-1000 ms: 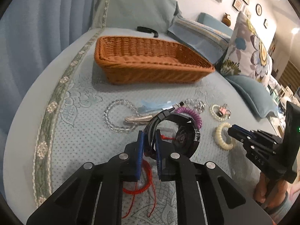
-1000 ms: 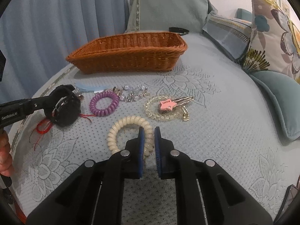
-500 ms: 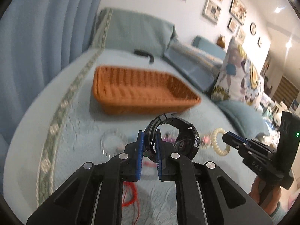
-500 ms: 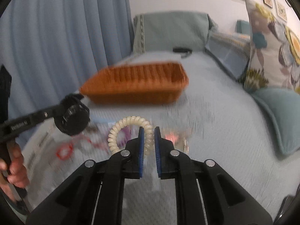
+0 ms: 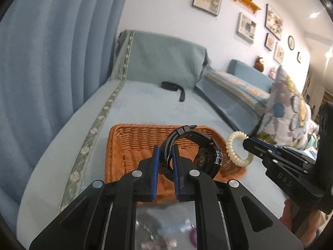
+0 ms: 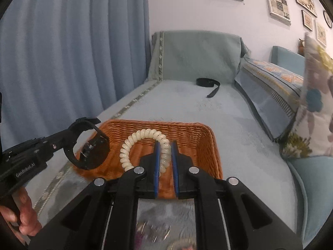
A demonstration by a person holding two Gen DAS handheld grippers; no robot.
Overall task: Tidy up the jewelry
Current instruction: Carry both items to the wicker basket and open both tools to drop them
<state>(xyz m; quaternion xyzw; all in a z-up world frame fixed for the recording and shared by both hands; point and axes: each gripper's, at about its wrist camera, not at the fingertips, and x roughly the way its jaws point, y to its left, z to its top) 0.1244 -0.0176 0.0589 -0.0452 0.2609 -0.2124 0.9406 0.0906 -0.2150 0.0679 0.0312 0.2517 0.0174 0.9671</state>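
Observation:
My left gripper (image 5: 166,156) is shut on the strap of a black wristwatch (image 5: 205,156), held in the air over the near end of an orange wicker basket (image 5: 129,141). The right gripper (image 6: 165,154) is shut on a cream spiral bracelet (image 6: 143,135) and hangs over the same basket (image 6: 204,143). In the left wrist view the bracelet (image 5: 233,150) hangs by the basket's right end, pinched by the right gripper (image 5: 248,143). From the right wrist view the watch (image 6: 91,152) sits at the basket's left corner, in the left gripper (image 6: 67,139).
The basket stands on a blue-green bedspread (image 5: 145,108). A black strap (image 6: 208,83) lies farther back, before a grey-green cushion (image 6: 199,56). Blue curtains (image 5: 52,52) hang on the left; a floral pillow (image 5: 291,112) stands on the right. Blurred jewelry shows low down between the fingers.
Both grippers have risen off the bedspread and gone forward to the basket, carrying the watch and the bracelet. The loose jewelry has dropped below the view.

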